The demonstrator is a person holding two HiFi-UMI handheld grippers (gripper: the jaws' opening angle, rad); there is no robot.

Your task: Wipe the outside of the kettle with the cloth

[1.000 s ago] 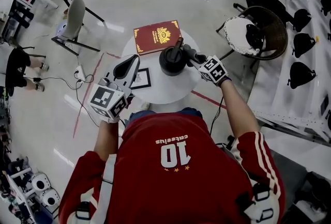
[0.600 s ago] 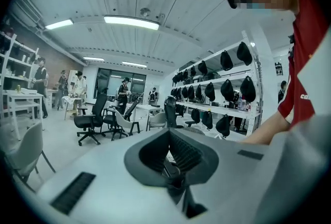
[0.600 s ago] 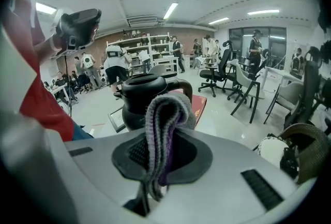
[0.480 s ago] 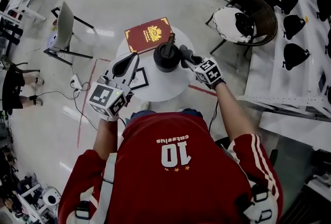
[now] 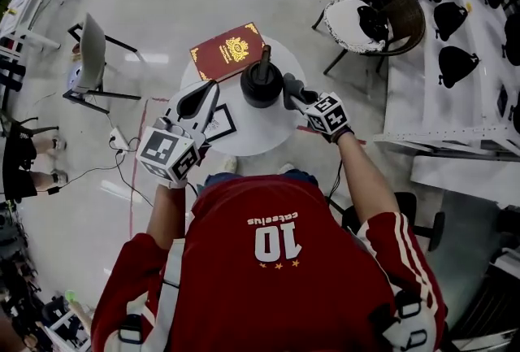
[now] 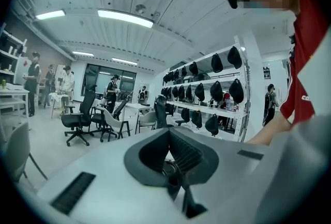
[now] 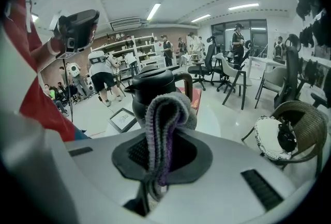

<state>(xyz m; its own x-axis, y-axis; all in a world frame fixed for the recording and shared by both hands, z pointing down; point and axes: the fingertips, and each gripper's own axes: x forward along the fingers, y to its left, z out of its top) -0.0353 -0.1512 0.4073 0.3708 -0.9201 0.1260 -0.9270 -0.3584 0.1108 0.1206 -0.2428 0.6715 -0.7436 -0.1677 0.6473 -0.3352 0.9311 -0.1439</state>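
We pinch the folded grey-purple cloth (image 7: 163,114) in our right gripper (image 7: 160,155), its free end toward the black kettle (image 7: 154,88) for wiping — our left gripper (image 6: 170,158), closed on nothing, hangs aside.

My right gripper (image 5: 289,89), with the cloth (image 7: 163,114) pinched in it, has slid from the far right of the kettle (image 5: 258,87) round its side towards me, and the kettle's handle (image 5: 264,58) now points straighter away from me than a second ago.
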